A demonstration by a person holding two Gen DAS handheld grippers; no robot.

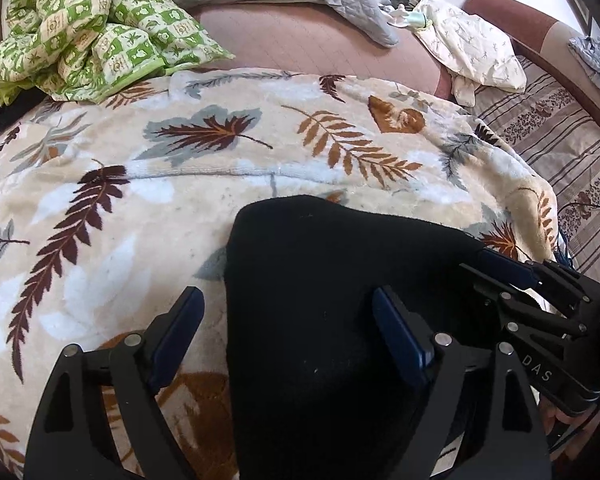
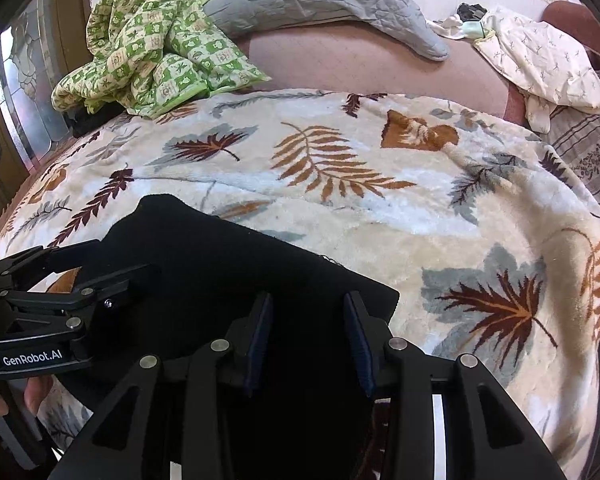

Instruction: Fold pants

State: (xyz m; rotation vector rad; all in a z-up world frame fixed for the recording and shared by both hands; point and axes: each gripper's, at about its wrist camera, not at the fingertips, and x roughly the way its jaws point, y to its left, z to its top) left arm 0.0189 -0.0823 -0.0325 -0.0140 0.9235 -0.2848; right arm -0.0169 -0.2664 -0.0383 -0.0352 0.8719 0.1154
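Black pants (image 1: pixel 320 300) lie folded on the leaf-print blanket (image 1: pixel 180 168), low and centre in both views. Left gripper (image 1: pixel 288 312) is spread wide, one finger over the cloth. Right gripper (image 2: pixel 308 320) is spread over the pants' lower right corner, gripping nothing.

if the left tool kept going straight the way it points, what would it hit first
Probably the black pants: the left tool is open, with the fabric lying between and just ahead of its fingers. Past the pants comes the leaf-print blanket. Depth is hard to judge through the fisheye.
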